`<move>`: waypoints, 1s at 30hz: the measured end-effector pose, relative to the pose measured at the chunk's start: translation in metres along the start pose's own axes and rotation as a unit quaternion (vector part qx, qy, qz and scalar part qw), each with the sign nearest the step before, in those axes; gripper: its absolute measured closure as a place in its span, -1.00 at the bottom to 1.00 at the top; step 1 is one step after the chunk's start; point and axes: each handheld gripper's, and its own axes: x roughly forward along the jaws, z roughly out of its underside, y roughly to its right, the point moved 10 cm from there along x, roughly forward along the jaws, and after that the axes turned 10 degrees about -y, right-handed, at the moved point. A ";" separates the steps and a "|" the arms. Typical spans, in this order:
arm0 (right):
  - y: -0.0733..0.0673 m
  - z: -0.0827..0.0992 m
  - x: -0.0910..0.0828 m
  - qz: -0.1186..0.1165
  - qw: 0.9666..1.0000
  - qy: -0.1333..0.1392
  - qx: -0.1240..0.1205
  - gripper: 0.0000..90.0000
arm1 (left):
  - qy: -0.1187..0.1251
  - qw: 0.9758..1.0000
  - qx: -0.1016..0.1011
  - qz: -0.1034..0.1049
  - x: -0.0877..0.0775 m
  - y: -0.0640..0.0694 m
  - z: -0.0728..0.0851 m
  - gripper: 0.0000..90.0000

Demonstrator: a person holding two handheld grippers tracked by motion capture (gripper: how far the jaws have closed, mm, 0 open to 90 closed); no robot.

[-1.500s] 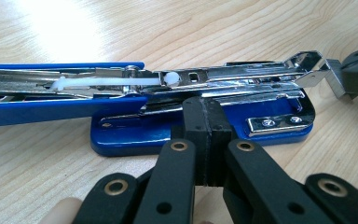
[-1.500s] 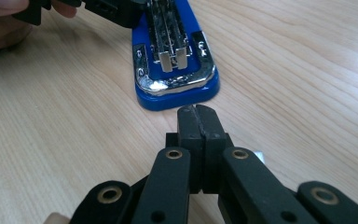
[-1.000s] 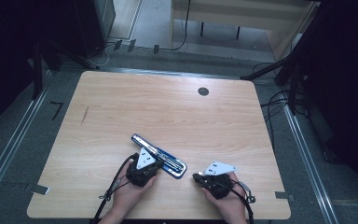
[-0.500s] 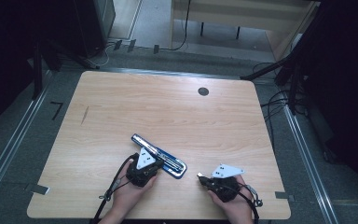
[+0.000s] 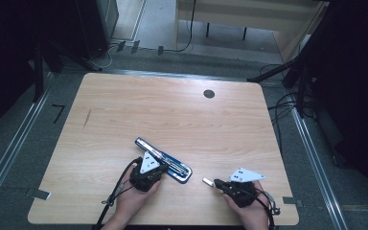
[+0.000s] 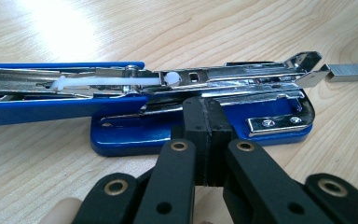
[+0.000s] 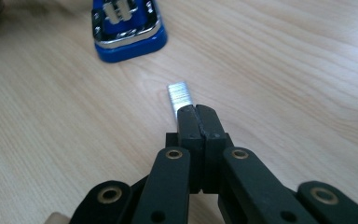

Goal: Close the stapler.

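The desk [image 5: 172, 110] has a light wood-grain top with rounded corners and a round black cable hole [image 5: 209, 94]. Grey floor [image 5: 24, 158] surrounds it. Cables [image 5: 287, 103] trail at right. A wooden cabinet [image 5: 249, 14] stands behind.

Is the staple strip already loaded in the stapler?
No, the staple strip lies on the table apart from the blue stapler, at the right claw tips.

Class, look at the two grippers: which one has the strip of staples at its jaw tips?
The right gripper: the staple strip sits at its shut tips. The left gripper instead has its tips at the opened blue stapler.
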 end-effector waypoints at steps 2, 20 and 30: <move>0.002 -0.001 -0.002 0.002 1.000 0.003 0.004 1.00 | 0.001 1.000 -0.001 0.002 0.000 0.000 0.000 1.00; 0.003 -0.008 -0.006 -0.028 0.999 0.031 -0.001 0.89 | -0.001 1.000 -0.006 0.007 0.000 -0.001 0.000 1.00; -0.001 -0.010 -0.005 -0.028 0.999 0.025 -0.006 0.90 | -0.001 1.000 -0.007 0.011 0.000 -0.001 0.000 1.00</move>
